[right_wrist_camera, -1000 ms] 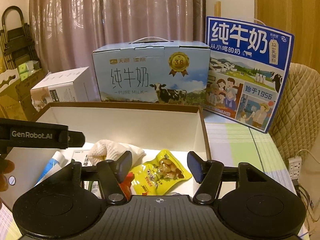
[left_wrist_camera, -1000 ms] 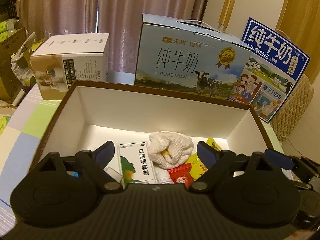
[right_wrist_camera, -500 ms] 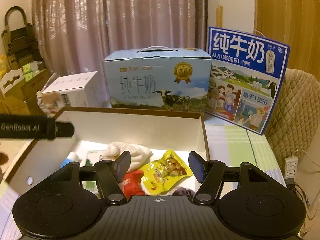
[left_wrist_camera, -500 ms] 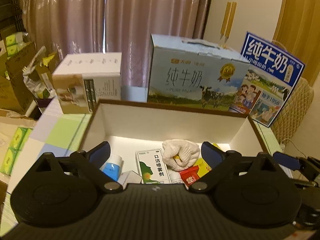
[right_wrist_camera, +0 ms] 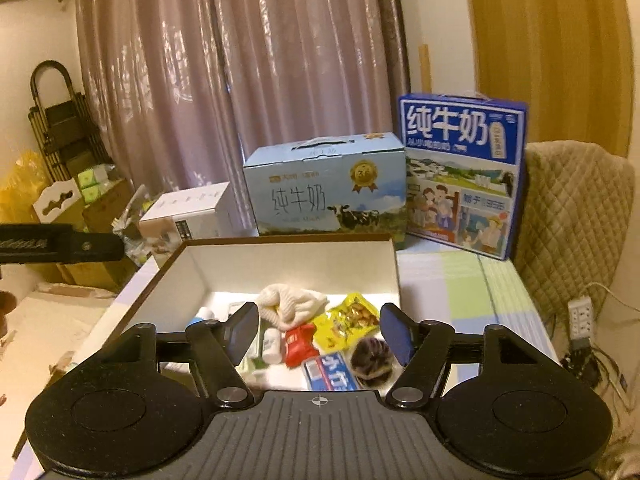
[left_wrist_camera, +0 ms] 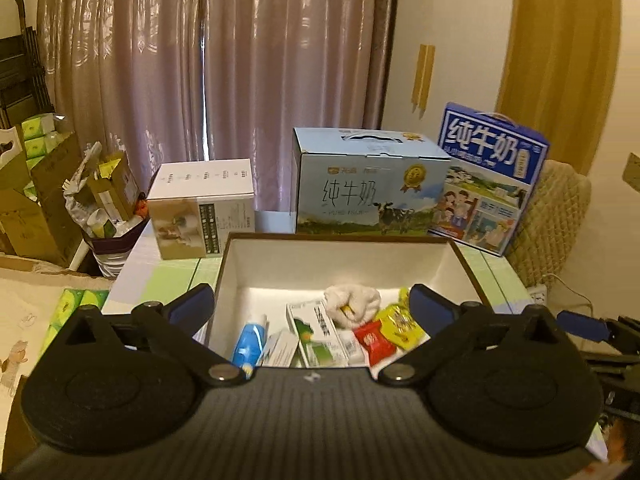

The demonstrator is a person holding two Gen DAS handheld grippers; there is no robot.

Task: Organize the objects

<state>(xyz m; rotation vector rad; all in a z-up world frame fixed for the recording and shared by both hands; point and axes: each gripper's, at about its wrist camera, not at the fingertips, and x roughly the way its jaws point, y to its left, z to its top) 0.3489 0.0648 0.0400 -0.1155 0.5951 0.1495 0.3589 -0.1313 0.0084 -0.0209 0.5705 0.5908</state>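
Note:
A brown-rimmed white box sits on the table and holds several items. Among them are a white rolled cloth, a yellow snack bag, a red packet, a green-and-white carton, a blue tube, a blue toothpaste box and a dark purple piece. My left gripper is open above the box's near side, empty. My right gripper is also open and empty over the box's near right part.
Behind the box stand a white carton, a light blue milk case and a dark blue milk case. A quilted chair is at the right, cardboard clutter at the left, a power strip on the floor.
Both grippers have pulled back and up from the box, still open. More of the box's contents and the room now show.

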